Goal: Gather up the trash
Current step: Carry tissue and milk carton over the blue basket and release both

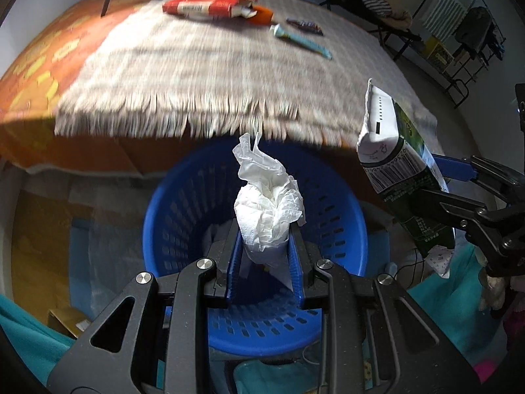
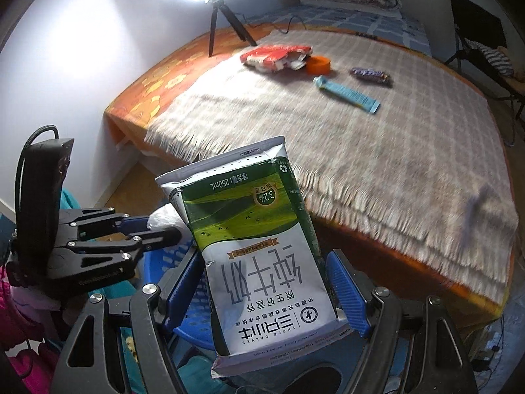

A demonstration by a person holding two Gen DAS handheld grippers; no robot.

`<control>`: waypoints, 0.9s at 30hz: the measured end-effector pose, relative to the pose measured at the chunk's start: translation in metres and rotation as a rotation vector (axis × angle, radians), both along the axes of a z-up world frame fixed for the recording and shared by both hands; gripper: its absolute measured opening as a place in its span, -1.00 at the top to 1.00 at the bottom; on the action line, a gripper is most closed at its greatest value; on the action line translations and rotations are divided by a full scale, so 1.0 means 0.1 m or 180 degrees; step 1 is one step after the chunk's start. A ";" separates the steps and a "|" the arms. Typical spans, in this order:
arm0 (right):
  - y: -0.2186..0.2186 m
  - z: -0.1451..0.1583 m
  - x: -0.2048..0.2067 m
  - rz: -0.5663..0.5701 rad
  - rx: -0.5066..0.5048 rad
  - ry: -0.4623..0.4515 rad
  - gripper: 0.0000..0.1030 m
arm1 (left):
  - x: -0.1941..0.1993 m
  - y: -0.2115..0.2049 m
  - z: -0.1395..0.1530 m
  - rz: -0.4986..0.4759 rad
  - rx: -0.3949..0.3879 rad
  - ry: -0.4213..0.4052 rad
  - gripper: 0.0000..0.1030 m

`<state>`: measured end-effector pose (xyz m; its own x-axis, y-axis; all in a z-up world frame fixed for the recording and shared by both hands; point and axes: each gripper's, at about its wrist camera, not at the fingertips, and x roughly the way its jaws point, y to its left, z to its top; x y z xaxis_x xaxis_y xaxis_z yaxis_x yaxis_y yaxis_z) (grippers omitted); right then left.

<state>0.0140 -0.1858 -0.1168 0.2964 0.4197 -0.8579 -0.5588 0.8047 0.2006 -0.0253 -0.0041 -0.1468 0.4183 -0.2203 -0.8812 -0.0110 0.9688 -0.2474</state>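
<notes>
Landmark: blue basket (image 1: pixel 183 203), round, moulded plastic, walls pierced with rows of small slots; stands on the floor just below the fringed edge of the bed.

1. Left hand-held gripper (image 1: pixel 265 256): black metal linkage, ribbed blue pads. Jaws closed narrowly on a crumpled white tissue (image 1: pixel 267 210), soft and creased, twisted to a peak at the top. Held directly above the basket's opening.

2. Right hand-held gripper (image 2: pixel 265 282): same build. Jaws set fairly wide, clamping a milk carton (image 2: pixel 259 256) by its two side faces. Carton is coated paperboard, flattened and dented, white with a green meadow print and upside-down lettering; its sealed flap points toward the bed. Held above the basket's rim, to the right of the tissue.

3. Bed (image 2: pixel 137 98): orange patterned sheet, overlaid by a grey woven blanket (image 2: pixel 377 138) with a check weave and a long fringe hanging over the near edge, above the basket.

4. On the blanket, well beyond the basket: a red and white torn packet (image 2: pixel 272 55), crinkled; an orange round lid (image 2: pixel 318 65) touching it; a pale blue tube (image 2: pixel 346 93), flattened at one end; a dark glossy wrapper (image 2: pixel 370 74).

5. Black tripod (image 2: pixel 226 19), thin metal legs, on the bed's far side, carrying a bright lamp.
</notes>
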 end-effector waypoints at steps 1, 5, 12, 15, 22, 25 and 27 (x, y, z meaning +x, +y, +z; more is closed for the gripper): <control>0.02 -0.04 -0.02 0.0012 -0.0015 0.0017 -0.53 | -0.02 0.00 -0.03 0.0006 -0.0007 0.0024 0.51; 0.08 -0.16 -0.09 0.0058 -0.0074 0.0058 -0.53 | -0.06 -0.01 -0.18 0.0024 -0.0011 0.0141 0.51; 0.17 -0.34 -0.13 0.0111 -0.0129 0.0158 -0.53 | -0.11 -0.04 -0.42 0.0034 0.0001 0.0340 0.51; 0.21 -0.41 -0.14 0.0139 -0.0176 0.0175 -0.53 | -0.12 -0.03 -0.47 0.0048 0.0030 0.0371 0.51; 0.26 -0.54 -0.11 0.0154 -0.0238 0.0237 -0.53 | -0.10 0.00 -0.56 0.0078 0.0053 0.0444 0.51; 0.28 -0.58 -0.09 0.0151 -0.0256 0.0263 -0.53 | -0.08 0.00 -0.59 0.0086 0.0069 0.0456 0.51; 0.30 -0.60 -0.08 0.0151 -0.0266 0.0273 -0.53 | -0.07 0.00 -0.60 0.0098 0.0070 0.0464 0.51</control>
<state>0.0063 -0.1560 -0.1765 0.2020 0.3576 -0.9118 -0.5803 0.7937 0.1827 -0.0327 -0.0037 -0.2066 0.2919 -0.1895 -0.9375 -0.0749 0.9726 -0.2199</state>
